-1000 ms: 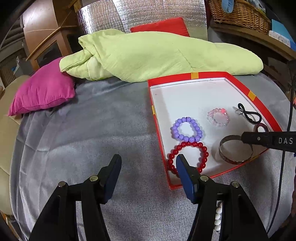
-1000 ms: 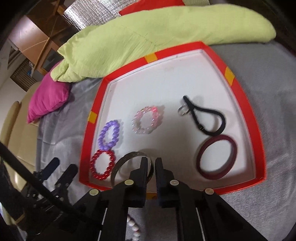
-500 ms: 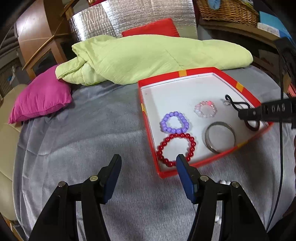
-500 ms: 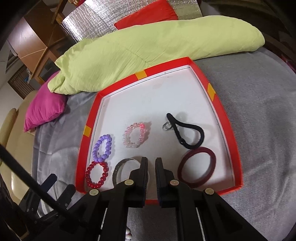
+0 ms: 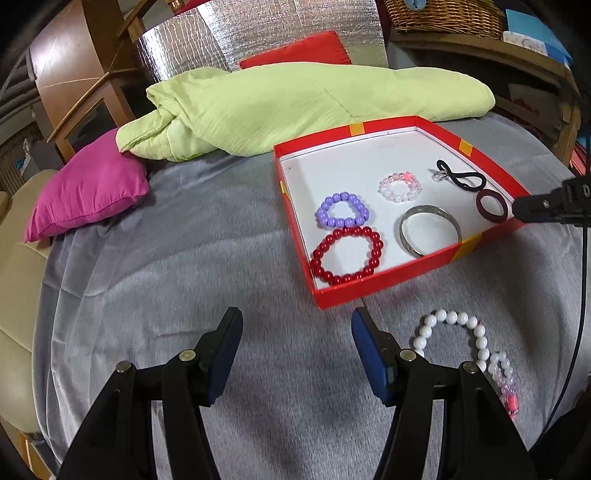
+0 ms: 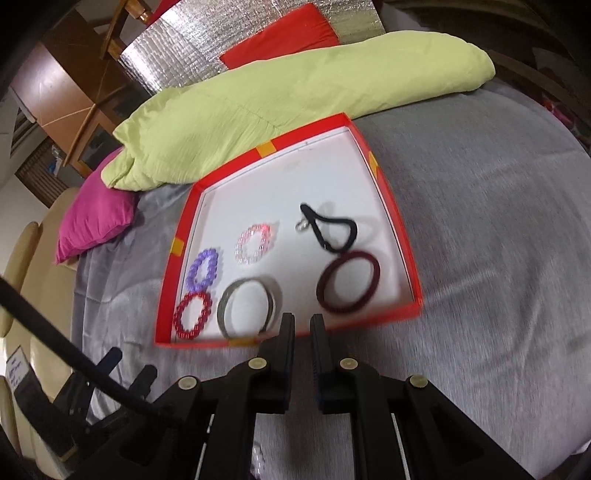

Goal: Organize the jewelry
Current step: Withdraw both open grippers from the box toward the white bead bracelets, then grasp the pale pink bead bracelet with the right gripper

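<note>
A red tray with a white floor lies on the grey cover. In it are a red bead bracelet, a purple one, a pink one, a silver bangle, a maroon ring and a black cord loop. A white bead bracelet and a small pink one lie on the cover outside the tray. My left gripper is open and empty, left of the white bracelet. My right gripper is shut and empty, just in front of the tray's near wall.
A folded green quilt lies behind the tray. A magenta pillow is at the left and a red cushion at the back. A wicker basket stands on a shelf at the far right. A black cable hangs at the right.
Both grippers have pulled back from the tray. The silver bangle now lies flat in the tray, free of the right gripper. The white bracelet has come into the left view.
</note>
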`<state>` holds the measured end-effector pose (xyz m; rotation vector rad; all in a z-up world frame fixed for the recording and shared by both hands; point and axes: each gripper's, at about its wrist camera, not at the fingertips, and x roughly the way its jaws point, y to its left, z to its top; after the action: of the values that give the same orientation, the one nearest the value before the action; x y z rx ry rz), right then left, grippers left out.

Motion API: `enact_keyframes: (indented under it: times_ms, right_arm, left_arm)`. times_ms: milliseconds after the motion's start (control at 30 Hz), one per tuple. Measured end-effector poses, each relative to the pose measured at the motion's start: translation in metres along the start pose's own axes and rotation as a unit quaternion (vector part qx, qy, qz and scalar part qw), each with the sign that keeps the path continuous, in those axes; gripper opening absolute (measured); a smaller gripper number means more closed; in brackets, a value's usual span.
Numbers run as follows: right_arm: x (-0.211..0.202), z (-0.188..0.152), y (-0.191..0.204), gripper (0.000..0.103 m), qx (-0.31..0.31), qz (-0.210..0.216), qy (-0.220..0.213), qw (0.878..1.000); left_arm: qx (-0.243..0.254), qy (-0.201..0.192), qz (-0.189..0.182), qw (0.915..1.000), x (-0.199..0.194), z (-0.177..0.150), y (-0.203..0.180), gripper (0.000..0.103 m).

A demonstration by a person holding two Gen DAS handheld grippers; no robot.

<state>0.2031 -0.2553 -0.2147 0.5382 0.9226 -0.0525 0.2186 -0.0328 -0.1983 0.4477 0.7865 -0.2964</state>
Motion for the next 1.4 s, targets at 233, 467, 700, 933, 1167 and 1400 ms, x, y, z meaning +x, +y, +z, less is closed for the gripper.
enact_keyframes:
  times_ms: [233,467,700,933,1167,1400]
  right_arm:
    - [-0.007,-0.019,0.002,0.021,-0.015,-0.002,0.012,1.000]
    - [-0.010,-0.030,0.002,0.023,-0.023,0.000,0.022,0.999]
    - [-0.009,-0.041,0.003,0.023,-0.037,-0.002,0.037,0.999]
    - [-0.006,-0.051,0.006,0.023,-0.050,-0.002,0.052,0.997]
    - [-0.006,-0.062,0.010,0.023,-0.067,0.005,0.066,0.996]
    - [-0.009,-0.076,0.019,0.023,-0.091,0.031,0.084,0.992]
  left_arm:
    - [-0.001,0.000,-0.001,1.0000,-0.006,-0.009,0.000,0.062]
    - [-0.007,0.006,0.001,1.0000,-0.007,-0.013,0.002,0.062]
    - [-0.004,0.010,0.000,0.9999,-0.006,-0.013,0.001,0.062]
    - [0.003,0.014,0.004,0.9999,-0.004,-0.015,-0.001,0.062]
    - [0.005,0.018,0.005,0.9998,0.000,-0.017,0.000,0.062]
    - [0.004,0.029,-0.006,0.9996,0.004,-0.019,0.000,0.062]
